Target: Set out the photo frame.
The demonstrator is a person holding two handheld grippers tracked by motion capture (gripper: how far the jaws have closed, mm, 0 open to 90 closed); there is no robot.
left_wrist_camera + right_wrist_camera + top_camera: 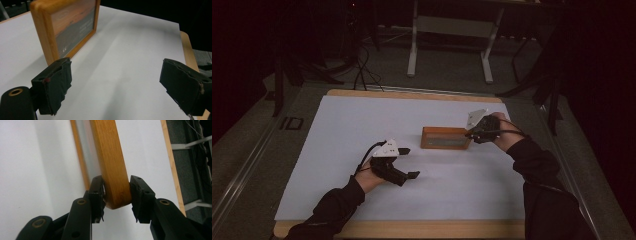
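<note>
frame: the wooden picture frame [446, 138] stands upright on its long edge, a bit right of the middle of the white sheet [362, 125]. printed side faces my near side, so it's set up to be looked at, not lying flat.

right gripper: my right gripper [117, 195] is clamped on the frame's right end, one pad on each face of the wood. from the right gripper view the corner sits right between the pads, and the grip looks fairly light to me, though i can't swear the right pad is pressing hard.

why that end: pinching across the thin side is the only way the jaws fit around it, and holding the end keeps it from tipping while it stands on a narrow edge.

left gripper: my left gripper [404, 162] is spread wide with nothing in it, hanging over the sheet near and left of the frame, well apart from it.

why it waits there: its camera looks straight at the frame's left end, so i reckon it's lined up to steady or take that end if needed.

table: the sheet covers most of the wooden table [412, 229], with bare sheet all around the frame.

risk: my guess is that letting go too quickly could leave the frame wobbling.
</note>
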